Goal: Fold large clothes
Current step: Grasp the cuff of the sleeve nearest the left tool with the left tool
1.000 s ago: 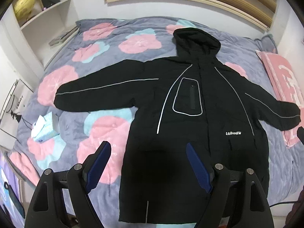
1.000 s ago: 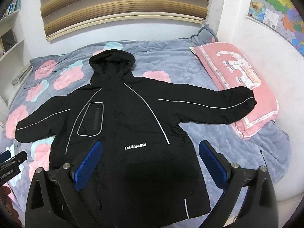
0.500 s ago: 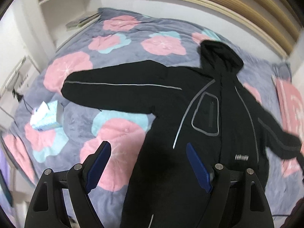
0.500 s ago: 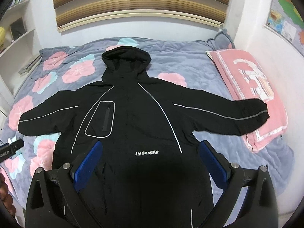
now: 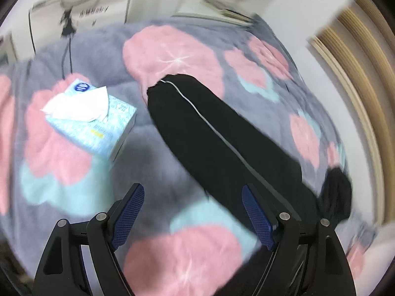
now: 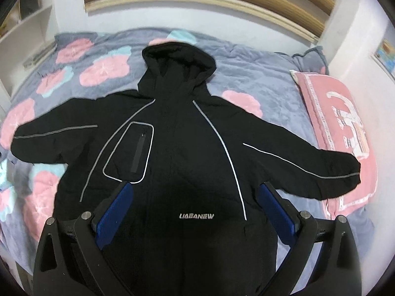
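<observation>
A large black hooded jacket [image 6: 177,153] with grey piping lies spread flat, front up, on the flowered bed, both sleeves stretched out. In the left wrist view only its left sleeve [image 5: 209,133] shows, cuff toward the far side. My left gripper [image 5: 195,192] is open and empty above the bed, beside that sleeve near the armpit. My right gripper [image 6: 195,192] is open and empty above the jacket's lower chest, near the white logo [image 6: 196,216].
A light blue tissue box [image 5: 91,116] lies on the grey and pink quilt [image 5: 74,177] left of the sleeve cuff. A pink pillow [image 6: 340,133] lies under the right cuff. White shelves and a wall bound the bed's far side.
The left gripper has swung left and down toward the left sleeve; its view is blurred. The right gripper has moved closer over the jacket's chest. Both stay open.
</observation>
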Available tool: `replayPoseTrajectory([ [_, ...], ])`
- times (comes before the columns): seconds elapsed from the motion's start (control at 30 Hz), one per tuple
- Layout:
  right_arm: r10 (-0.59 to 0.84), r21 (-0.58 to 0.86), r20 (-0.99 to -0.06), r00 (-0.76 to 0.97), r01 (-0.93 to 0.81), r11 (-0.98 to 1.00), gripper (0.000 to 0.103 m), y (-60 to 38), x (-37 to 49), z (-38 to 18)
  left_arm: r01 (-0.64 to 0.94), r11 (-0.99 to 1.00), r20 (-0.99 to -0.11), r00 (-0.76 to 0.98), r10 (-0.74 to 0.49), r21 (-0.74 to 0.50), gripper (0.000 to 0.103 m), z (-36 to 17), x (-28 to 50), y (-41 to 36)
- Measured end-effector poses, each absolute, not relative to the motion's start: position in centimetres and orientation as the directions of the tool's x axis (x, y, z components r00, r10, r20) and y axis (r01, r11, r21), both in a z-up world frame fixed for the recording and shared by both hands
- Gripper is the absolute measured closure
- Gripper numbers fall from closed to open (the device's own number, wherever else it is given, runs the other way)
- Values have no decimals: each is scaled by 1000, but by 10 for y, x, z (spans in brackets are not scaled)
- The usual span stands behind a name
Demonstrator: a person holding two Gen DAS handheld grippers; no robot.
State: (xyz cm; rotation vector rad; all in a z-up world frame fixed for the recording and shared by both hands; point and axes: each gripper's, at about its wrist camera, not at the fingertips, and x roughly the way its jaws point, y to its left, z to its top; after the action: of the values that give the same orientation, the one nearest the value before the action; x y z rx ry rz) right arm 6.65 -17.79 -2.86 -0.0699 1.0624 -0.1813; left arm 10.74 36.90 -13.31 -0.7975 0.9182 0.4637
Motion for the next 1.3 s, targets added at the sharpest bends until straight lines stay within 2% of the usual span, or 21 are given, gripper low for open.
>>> replayPoseTrajectory([
  [0.07,-186,-164,-877,442,88,983,1,-171,84,-42,-675,604,-837,547,25,-424,20,-149,127,390],
  [0.17,-192,-189,-892,409,46,981,1,-161,105,-59,-704,598,-846,527,78,-383,21,-170,157,420],
  [0.4,-208,-231,-913,352,-26,973,1,-139,131,-91,-779,616,-889,355,288,-112,21,-211,213,464],
  [0.6,-204,-237,-927,313,-71,969,1,-128,138,-109,-771,625,-904,350,247,-127,21,-233,233,486],
  [0.73,-194,-230,-931,309,-86,969,1,-124,138,-113,-746,663,-926,289,244,-58,21,-245,251,488],
  [0.77,-194,-230,-932,306,-87,969,1,-123,138,-114,-744,666,-928,281,243,-51,24,-248,252,485],
  [0.8,-194,-229,-934,301,-87,970,1,-123,138,-115,-733,677,-925,298,235,-64,47,-247,253,483],
  [0.83,-192,-225,-936,295,-84,971,1,-124,138,-116,-708,697,-919,340,199,-111,61,-244,255,480],
  [0.9,-185,-215,-939,290,-77,973,1,-125,139,-116,-677,733,-898,365,248,-72,82,-230,256,468],
  [1.0,-188,-218,-936,297,-71,973,1,-127,138,-114,-612,789,-858,430,281,-48,88,-201,255,448],
  [1.13,-178,-202,-936,305,-49,978,1,-133,138,-111,-478,875,-782,574,245,-76,89,-141,238,403],
  [1.3,-154,-167,-934,321,-14,986,1,-143,131,-103,-255,963,-705,698,125,-82,90,-76,216,315],
])
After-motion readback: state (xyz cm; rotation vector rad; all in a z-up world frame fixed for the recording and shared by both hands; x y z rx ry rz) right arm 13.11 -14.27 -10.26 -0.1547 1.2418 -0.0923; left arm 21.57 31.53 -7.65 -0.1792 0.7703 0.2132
